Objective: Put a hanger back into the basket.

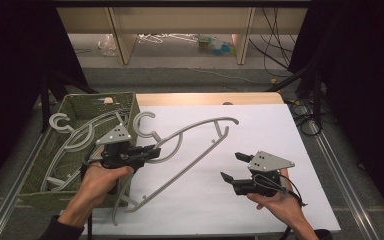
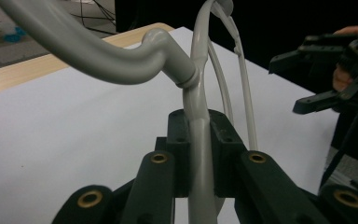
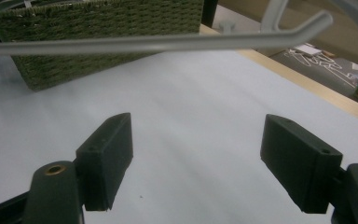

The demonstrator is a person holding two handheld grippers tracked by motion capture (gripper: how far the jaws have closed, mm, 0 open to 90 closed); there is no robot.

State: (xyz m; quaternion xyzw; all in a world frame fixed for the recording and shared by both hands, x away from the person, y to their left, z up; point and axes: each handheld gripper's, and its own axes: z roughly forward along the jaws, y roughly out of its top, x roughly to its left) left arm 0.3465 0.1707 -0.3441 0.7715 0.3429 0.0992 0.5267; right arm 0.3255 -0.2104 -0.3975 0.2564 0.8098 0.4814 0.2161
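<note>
A grey plastic clothes hanger (image 1: pixel 195 127) stretches across the white table sheet, its hook (image 1: pixel 145 125) beside the basket. My left gripper (image 1: pixel 152 151) is shut on the hanger just below the hook's neck; in the left gripper view the grey bar (image 2: pixel 198 154) runs between the two closed pads. My right gripper (image 1: pixel 231 166) is held open over the sheet at the right, apart from the hanger, with nothing between its jaws (image 3: pixel 198 154). The hanger's straight bar (image 3: pixel 168 43) crosses ahead of it.
A green woven basket (image 1: pixel 105 102) at the left holds several more grey hangers (image 1: pixel 75 137). The white sheet (image 1: pixel 260 140) covers most of the wooden table (image 1: pixel 205 98). Cables and small items lie on the floor beyond the table.
</note>
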